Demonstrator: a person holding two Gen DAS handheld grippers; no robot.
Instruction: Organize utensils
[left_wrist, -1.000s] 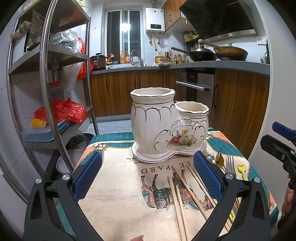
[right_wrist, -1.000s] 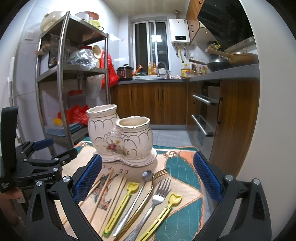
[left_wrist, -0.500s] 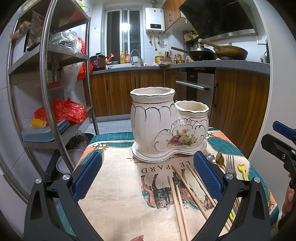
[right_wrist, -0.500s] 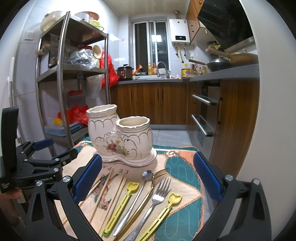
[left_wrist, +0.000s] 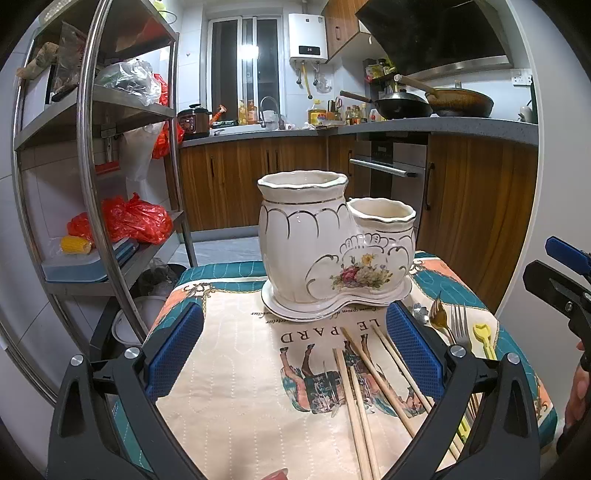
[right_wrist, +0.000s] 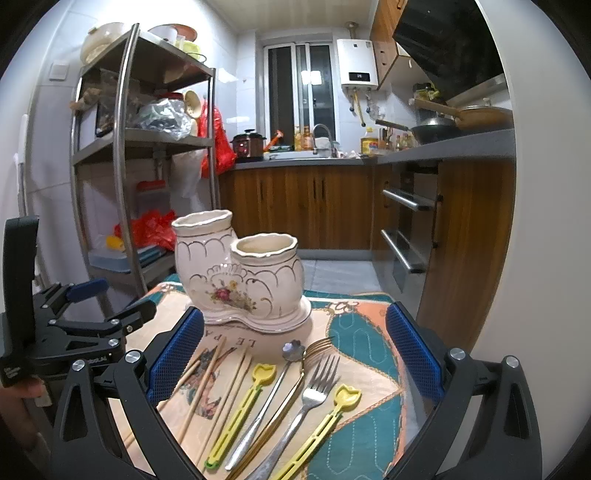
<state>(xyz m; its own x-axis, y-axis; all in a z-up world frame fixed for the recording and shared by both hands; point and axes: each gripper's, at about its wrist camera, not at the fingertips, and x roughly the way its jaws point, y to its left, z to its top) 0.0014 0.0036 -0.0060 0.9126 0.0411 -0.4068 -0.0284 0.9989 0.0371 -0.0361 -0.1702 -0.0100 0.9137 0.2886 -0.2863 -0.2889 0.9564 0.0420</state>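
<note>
A white ceramic two-cup utensil holder with gold trim stands at the far side of the small table; it also shows in the right wrist view. Both cups look empty. Several wooden chopsticks lie on the cloth in front of it. To their right lie a silver fork, a gold fork, a silver spoon and two yellow plastic picks. My left gripper is open and empty above the cloth. My right gripper is open and empty above the cutlery.
A patterned cloth covers the table. A steel shelf rack with bags stands close on the left. Wooden cabinets and an oven lie behind and to the right. The table edges are near on all sides.
</note>
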